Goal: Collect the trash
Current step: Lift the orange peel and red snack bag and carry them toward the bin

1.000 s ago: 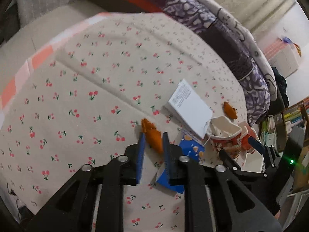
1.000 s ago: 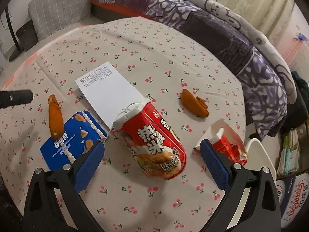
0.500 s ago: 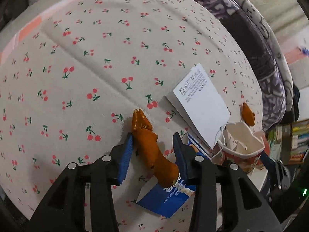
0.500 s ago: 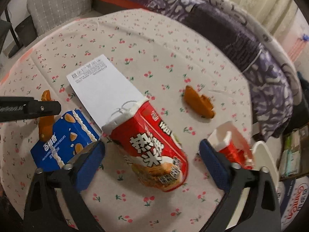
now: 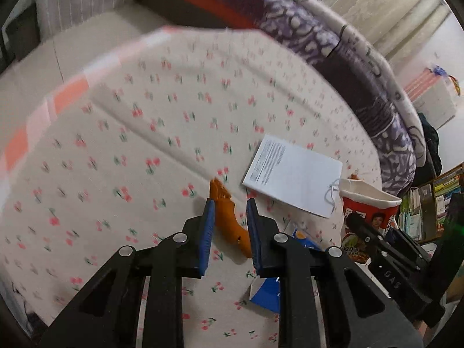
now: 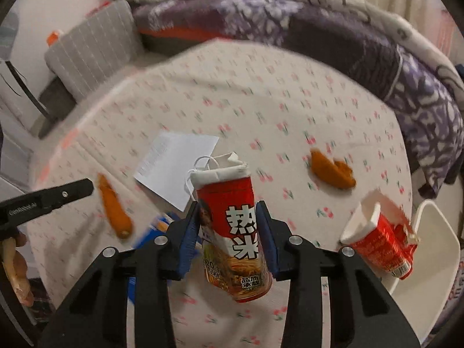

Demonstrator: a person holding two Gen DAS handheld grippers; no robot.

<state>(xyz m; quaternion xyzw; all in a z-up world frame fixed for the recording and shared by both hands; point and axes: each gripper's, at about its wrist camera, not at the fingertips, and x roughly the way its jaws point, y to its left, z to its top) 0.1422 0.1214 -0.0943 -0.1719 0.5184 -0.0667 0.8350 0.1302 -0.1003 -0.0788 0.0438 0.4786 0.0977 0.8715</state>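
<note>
- Trash lies scattered on the table (image 5: 121, 133), which is covered with a cherry-print cloth.
- Left gripper (image 5: 230, 210): narrow setting. The long orange peel (image 5: 229, 217) sits between its blue pads. The right pad touches the peel near its lower end; contact at the left pad cannot be confirmed, as the picture is blurred.
- Right gripper (image 6: 227, 214): jaws closing, narrow. The red noodle cup (image 6: 232, 232) is between the pads, and both pads press against its sides. The cup stands roughly upright with its torn white rim upward; its base shows in front of the cloth.
- White paper sheet (image 5: 293, 174): flat on the table, just beyond the peel and beside the cup.
- Blue snack wrapper (image 5: 266, 290): on the table, partly hidden behind the fingers of the left gripper.
- Right wrist view only: a second orange peel (image 6: 332, 171) to the right of the cup; a second red cup (image 6: 377, 237) lying tilted near the table edge, above a white chair (image 6: 435, 246); part of a person's hand (image 6: 17, 272) at the left edge.
- Left wrist view only: shelves of books (image 5: 435, 203) at the right edge, and the pink-striped border of the cloth on the left.
- Both views: a purple patterned blanket (image 6: 348, 37) beyond the table.
</note>
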